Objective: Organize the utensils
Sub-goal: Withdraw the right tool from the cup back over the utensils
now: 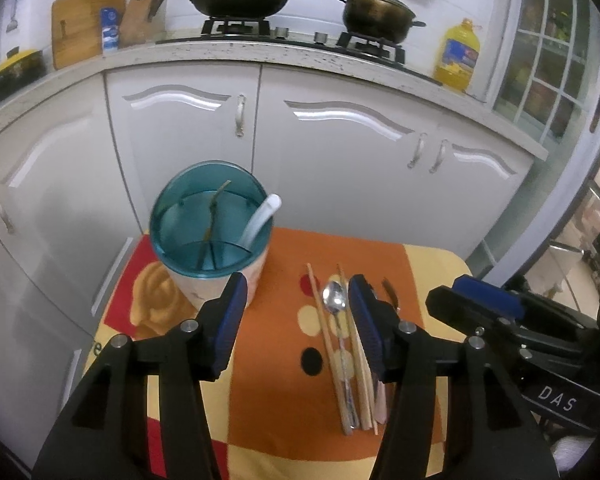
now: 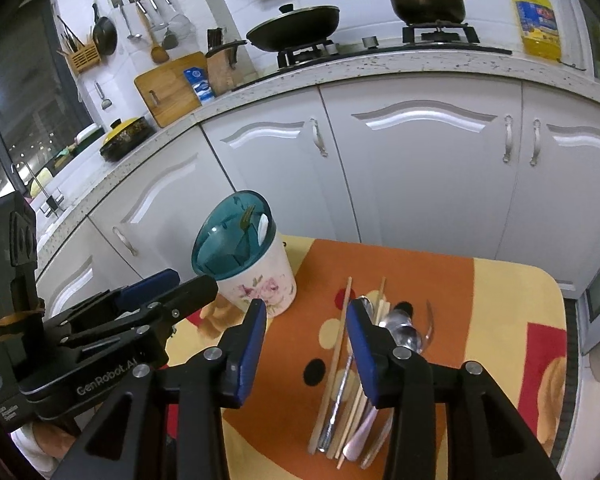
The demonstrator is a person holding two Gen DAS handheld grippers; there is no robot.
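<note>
Chopsticks (image 1: 320, 332) lengthwise, tips toward cabinets (image 1: 340, 148)

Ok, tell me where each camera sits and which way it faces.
Left wrist: rides the left gripper, looking forward and down at the utensil holder and the chopsticks on the table; own open fingers show, right gripper at the right edge.
Right wrist: rides the right gripper, looking forward and down over the utensil pile; own open fingers show, left gripper at the left.
Shared: holder, spoon, table, cabinets, stove pots.
</note>
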